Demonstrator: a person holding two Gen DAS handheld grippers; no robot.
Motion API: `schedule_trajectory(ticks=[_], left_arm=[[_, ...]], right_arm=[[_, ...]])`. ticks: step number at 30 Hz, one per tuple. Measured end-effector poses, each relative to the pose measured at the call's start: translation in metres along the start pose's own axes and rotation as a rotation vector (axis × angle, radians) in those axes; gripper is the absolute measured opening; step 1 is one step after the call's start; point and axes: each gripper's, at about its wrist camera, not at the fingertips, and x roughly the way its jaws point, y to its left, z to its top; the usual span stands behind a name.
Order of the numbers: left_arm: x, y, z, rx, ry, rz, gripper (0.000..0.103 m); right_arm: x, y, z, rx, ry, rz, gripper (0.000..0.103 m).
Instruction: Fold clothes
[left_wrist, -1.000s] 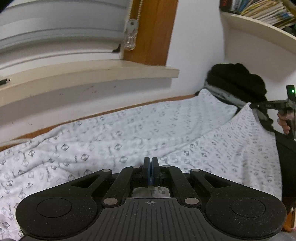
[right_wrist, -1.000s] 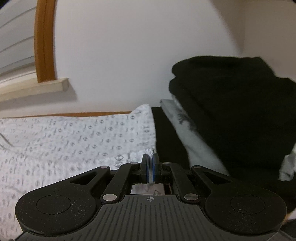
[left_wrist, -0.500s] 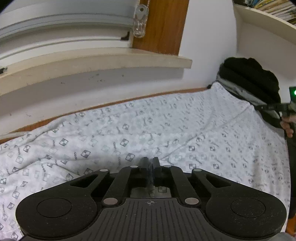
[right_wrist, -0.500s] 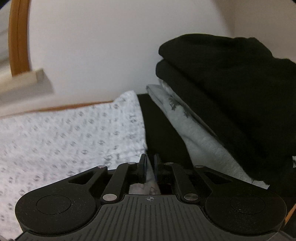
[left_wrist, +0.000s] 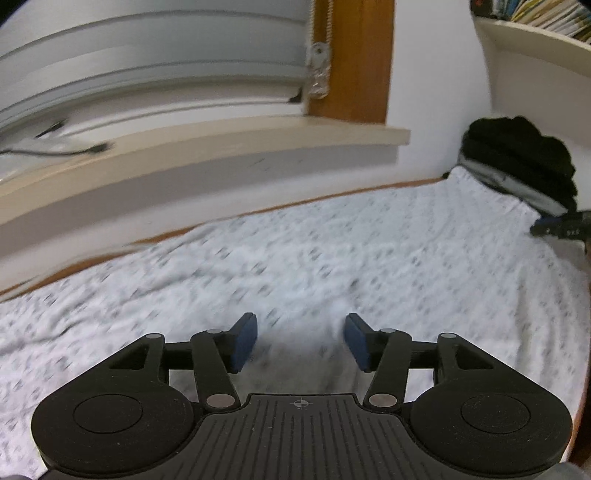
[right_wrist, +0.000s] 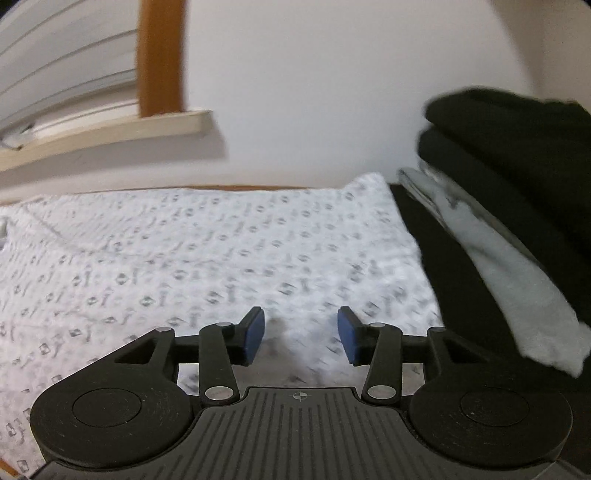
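Observation:
A white garment with a small grey print (left_wrist: 332, 258) lies spread flat across the surface, filling the lower half of both wrist views (right_wrist: 221, 251). My left gripper (left_wrist: 300, 338) hovers just over its near part, jaws opening, blue pads apart with only cloth below them and nothing pinched. My right gripper (right_wrist: 301, 332) stands the same way over the garment's right side, jaws opening, nothing between the pads. The right gripper's tip (left_wrist: 554, 227) also shows at the far right edge of the left wrist view, at the garment's right border.
A stack of folded dark clothes with a pale grey piece (right_wrist: 517, 266) sits right of the garment against the wall (left_wrist: 517, 158). A window sill (left_wrist: 184, 155) and wooden frame (left_wrist: 351, 59) run along the back. A shelf with books (left_wrist: 535, 22) hangs at upper right.
Both grippers went from shut on the garment's cloth to jaws apart, letting the cloth go. The raised fold has dropped and the garment now lies flat. Both views shifted sideways, with motion blur.

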Motion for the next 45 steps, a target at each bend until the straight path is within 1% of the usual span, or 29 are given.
schedule_trajectory(ticks=[4,5,6,8,9,10,12,16,18,22,25,27,29,31,32,33,34,35,36,37,40,43,44,45], left_arm=[[-0.008,0.013,-0.006,0.004,0.014,-0.024,0.057],[-0.010,0.014,-0.006,0.015,0.016,-0.029,0.056],[-0.011,0.013,-0.007,0.034,0.018,-0.025,0.049],[-0.010,0.014,-0.007,0.080,0.031,-0.014,0.039],[-0.009,0.016,-0.007,0.088,0.034,-0.015,0.034],[-0.008,0.018,-0.007,0.092,0.036,-0.019,0.031],[-0.008,0.027,-0.005,0.077,0.022,-0.029,0.019],[0.000,0.044,0.002,0.066,0.012,-0.056,0.018],[0.009,0.049,0.005,0.075,0.023,-0.077,0.018],[0.027,0.061,0.014,0.053,0.058,-0.119,0.019],[0.030,0.068,0.020,-0.004,0.076,-0.125,0.022],[0.018,0.070,0.020,-0.011,0.059,-0.096,0.030],[-0.001,0.071,0.014,-0.009,0.031,-0.059,0.030],[-0.024,0.072,0.005,-0.009,0.004,-0.020,0.032],[-0.039,0.073,-0.002,-0.018,0.002,0.005,0.036],[-0.054,0.074,-0.010,-0.024,0.001,0.028,0.038],[-0.072,0.073,-0.019,-0.024,0.001,0.050,0.040],[-0.089,0.072,-0.028,-0.020,-0.002,0.072,0.045],[-0.105,0.069,-0.037,-0.013,-0.008,0.099,0.053],[-0.122,0.068,-0.047,-0.014,-0.011,0.132,0.055],[-0.164,0.068,-0.080,-0.045,-0.002,0.225,0.055],[-0.204,0.070,-0.115,-0.078,0.009,0.308,0.053],[-0.217,0.073,-0.125,-0.093,0.007,0.329,0.048],[-0.229,0.075,-0.133,-0.112,0.005,0.339,0.038]], right_arm=[[0.002,0.024,0.009,-0.037,-0.025,0.042,0.049],[0.003,0.030,0.011,-0.045,-0.032,0.054,0.050],[0.004,0.037,0.012,-0.058,-0.032,0.067,0.051],[0.010,0.045,0.010,-0.090,-0.022,0.079,0.052],[0.014,0.049,0.009,-0.104,-0.015,0.077,0.052],[0.017,0.050,0.008,-0.105,-0.006,0.074,0.052],[0.021,0.048,0.008,-0.088,0.010,0.075,0.053],[0.027,0.037,0.008,-0.018,0.036,0.104,0.057],[0.028,0.031,0.007,0.017,0.045,0.123,0.059],[0.031,0.035,0.005,0.002,0.049,0.109,0.062],[0.032,0.035,0.005,0.011,0.055,0.095,0.065],[0.031,0.034,0.005,0.007,0.054,0.092,0.066],[0.028,0.037,0.004,-0.013,0.039,0.073,0.065],[0.017,0.045,0.002,-0.051,-0.014,0.022,0.065],[0.009,0.051,0.001,-0.056,-0.038,0.003,0.065],[0.002,0.056,-0.001,-0.061,-0.062,-0.016,0.065],[-0.004,0.063,-0.001,-0.070,-0.078,-0.015,0.065],[-0.010,0.071,-0.001,-0.084,-0.088,0.002,0.065],[-0.015,0.081,-0.001,-0.101,-0.097,0.023,0.065],[-0.019,0.093,-0.001,-0.122,-0.106,0.047,0.065],[-0.023,0.135,0.000,-0.153,-0.103,0.147,0.065],[-0.022,0.187,0.001,-0.186,-0.095,0.271,0.057],[-0.022,0.206,0.002,-0.202,-0.090,0.319,0.057],[-0.022,0.226,0.002,-0.217,-0.083,0.370,0.055]])
